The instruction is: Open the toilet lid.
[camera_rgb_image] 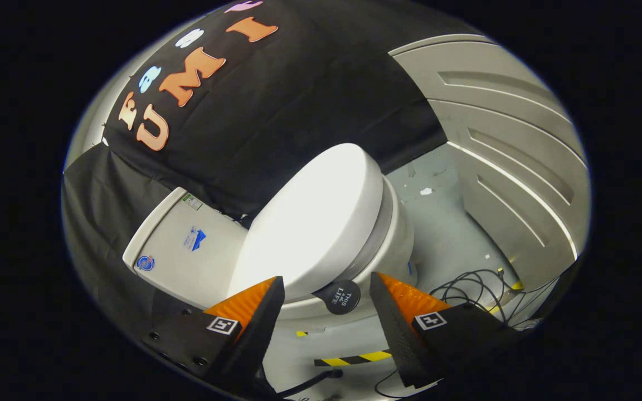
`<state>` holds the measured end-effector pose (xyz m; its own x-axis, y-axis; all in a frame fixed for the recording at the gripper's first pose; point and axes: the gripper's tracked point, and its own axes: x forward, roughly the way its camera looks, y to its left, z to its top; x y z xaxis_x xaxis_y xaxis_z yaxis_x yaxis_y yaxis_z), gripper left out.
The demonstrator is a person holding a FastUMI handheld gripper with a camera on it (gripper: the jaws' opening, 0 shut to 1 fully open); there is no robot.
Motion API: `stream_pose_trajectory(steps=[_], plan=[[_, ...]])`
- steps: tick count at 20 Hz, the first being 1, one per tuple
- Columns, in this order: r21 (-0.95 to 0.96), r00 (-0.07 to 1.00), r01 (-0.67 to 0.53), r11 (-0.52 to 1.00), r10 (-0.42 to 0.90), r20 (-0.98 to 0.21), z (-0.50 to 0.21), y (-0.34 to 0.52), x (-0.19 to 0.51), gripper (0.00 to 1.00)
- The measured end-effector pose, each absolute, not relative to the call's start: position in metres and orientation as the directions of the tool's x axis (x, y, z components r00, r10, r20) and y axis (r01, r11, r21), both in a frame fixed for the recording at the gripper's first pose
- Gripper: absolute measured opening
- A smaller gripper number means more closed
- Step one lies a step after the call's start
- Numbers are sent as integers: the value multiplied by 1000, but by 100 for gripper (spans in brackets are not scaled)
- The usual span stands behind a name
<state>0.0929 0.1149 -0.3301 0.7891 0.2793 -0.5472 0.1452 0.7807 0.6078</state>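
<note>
A white toilet stands just beyond my fingers, seen tilted. Its lid (312, 220) lies closed on the seat and bowl (396, 250). The cistern (187, 250) is to the left of the lid. A small round black tab (341, 296) sticks out from the lid's near edge, just ahead of the gap between my fingers. My gripper (326, 289) is open, its orange and black fingers (254, 312) spread apart with nothing between them, a little short of the lid's edge.
A grey panelled door (510, 167) stands to the right of the toilet. Loose black cables (471, 289) lie on the pale floor near the right finger. A yellow-and-black striped strip (354, 359) runs across the floor below the fingers.
</note>
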Motion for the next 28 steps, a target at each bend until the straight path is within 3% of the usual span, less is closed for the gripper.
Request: stream_pose_trajectory(steps=[7,13,17,20,23,27,28], plan=[[705,732,225,673,360,-578,-354,133,93,99],[859,757,279,428,452,-471,-358,138,106,98],[865,767,315,391,433,-474,-371,129,110,95],[873,785,285,395,426,-449,-365,130,118,84],[867,781,297,401,420,-462,-370,127,118,58],[868,772,298,398,434,-465,-375,133,117,55],[851,767,315,419,415,-489,-383,133,119,45]])
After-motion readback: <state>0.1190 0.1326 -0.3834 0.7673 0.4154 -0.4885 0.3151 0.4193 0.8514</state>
